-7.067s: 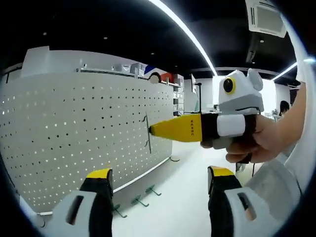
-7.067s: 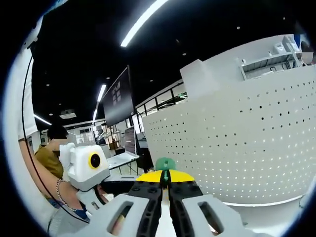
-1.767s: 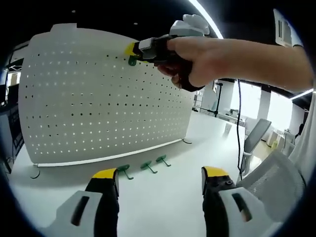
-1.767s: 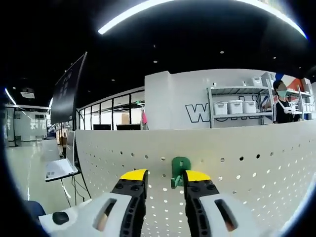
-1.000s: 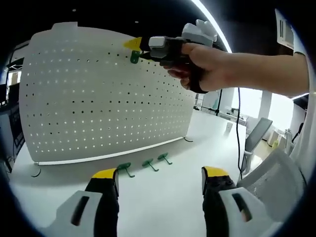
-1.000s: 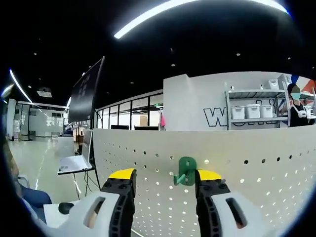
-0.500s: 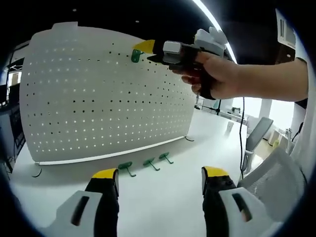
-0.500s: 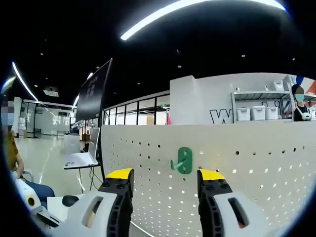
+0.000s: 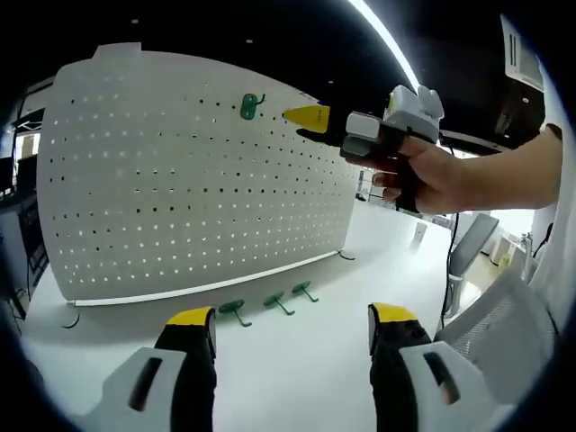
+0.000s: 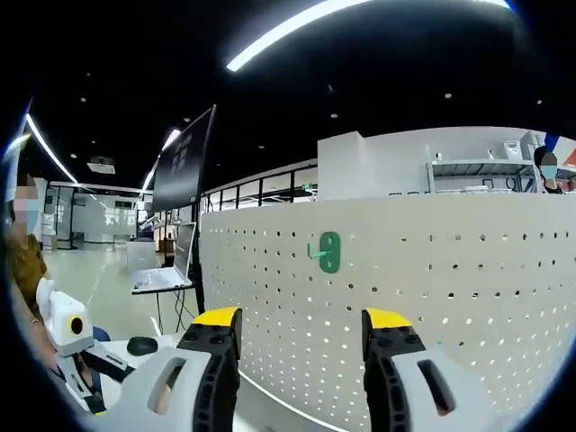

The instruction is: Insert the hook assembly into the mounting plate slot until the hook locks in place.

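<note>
You have one white pegboard (image 9: pixel 180 180), one green hook (image 9: pixel 249 106) mounted on it, three green hooks (image 9: pixel 270 304) lying on the table (image 9: pixel 297 360), and two grippers (image 9: pixel 286 328).

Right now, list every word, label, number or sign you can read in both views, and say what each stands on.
None can be read.
The dark hanging screen in the right gripper view shows faint marks, too blurred to read.
The white pegboard, the green hook mounted on it and the right gripper carry no legible text.
</note>
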